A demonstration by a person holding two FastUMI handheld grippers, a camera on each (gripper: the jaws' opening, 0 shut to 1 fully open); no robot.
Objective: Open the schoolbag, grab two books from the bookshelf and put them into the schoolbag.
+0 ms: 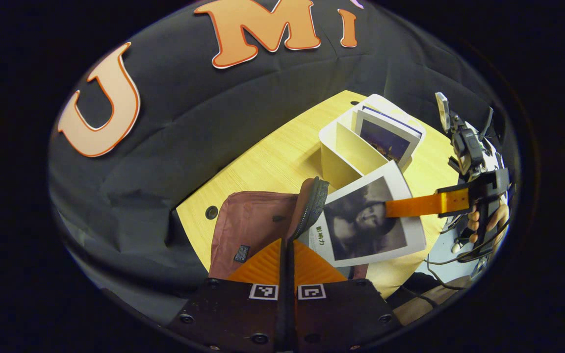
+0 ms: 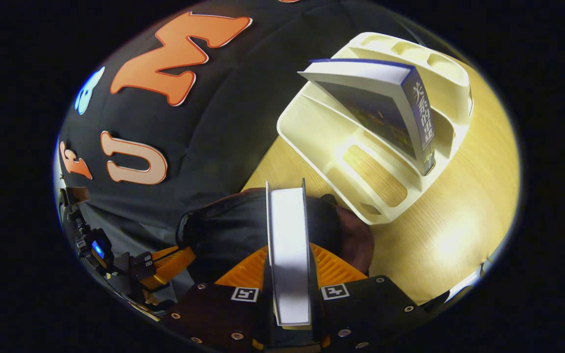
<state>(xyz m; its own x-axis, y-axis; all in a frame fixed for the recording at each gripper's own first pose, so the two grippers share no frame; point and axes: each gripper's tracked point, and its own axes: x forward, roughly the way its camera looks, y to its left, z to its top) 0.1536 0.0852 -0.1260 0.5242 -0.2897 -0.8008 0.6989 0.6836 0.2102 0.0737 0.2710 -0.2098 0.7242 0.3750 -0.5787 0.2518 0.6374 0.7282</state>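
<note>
bag (image 1: pixel 253 223) open on table (image 1: pixel 272 162) | first book (image 2: pixel 288 250) over bag mouth, not yet in | second book (image 2: pixel 385 110) left in shelf (image 2: pixel 341 147) | right gripper (image 2: pixel 290 289) clamped on first book | left gripper (image 1: pixel 287 264) pinches bag's zipper edge (image 1: pixel 312 201), holding it open

We get the left gripper view from above the schoolbag (image 1: pixel 258 220), facing the bookshelf (image 1: pixel 361 147). Right gripper view sits close over the bag, bookshelf (image 2: pixel 361 162) near. Both share bag, shelf, table (image 1: pixel 272 162).
</note>
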